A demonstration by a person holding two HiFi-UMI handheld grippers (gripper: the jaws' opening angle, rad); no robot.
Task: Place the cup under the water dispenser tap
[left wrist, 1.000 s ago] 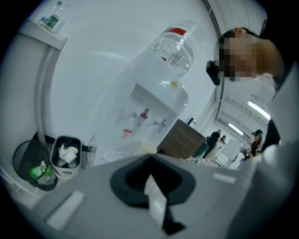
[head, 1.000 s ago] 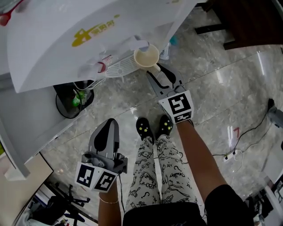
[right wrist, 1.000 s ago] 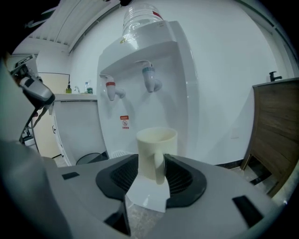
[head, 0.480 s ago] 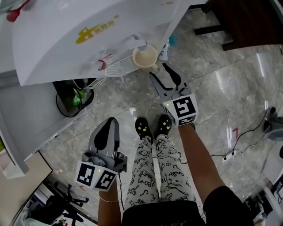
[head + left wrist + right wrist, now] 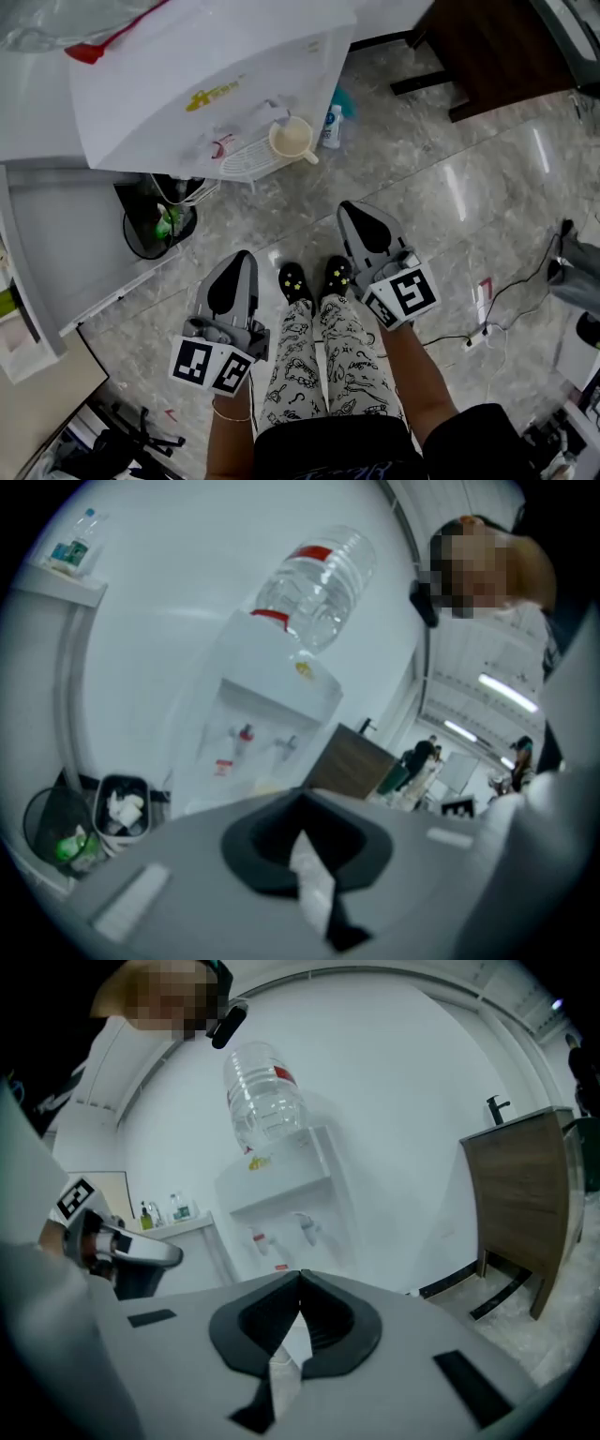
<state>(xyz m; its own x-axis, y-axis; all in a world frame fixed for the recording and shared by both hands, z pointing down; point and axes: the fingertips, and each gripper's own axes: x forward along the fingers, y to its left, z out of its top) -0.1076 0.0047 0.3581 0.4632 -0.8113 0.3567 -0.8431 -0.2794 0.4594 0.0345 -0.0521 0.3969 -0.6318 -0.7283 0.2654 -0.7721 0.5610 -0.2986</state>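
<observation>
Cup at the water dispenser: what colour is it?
Cream, a pale beige cup; the head view shows it best.

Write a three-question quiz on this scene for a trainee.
1. True or false: a gripper holds the cup.
2. The jaws of the right gripper are: A) open; B) shut on the cup; C) shut and empty.
3. What stands upside down on top of the water dispenser?
Key: 1 false; 2 C; 3 a water bottle.
</observation>
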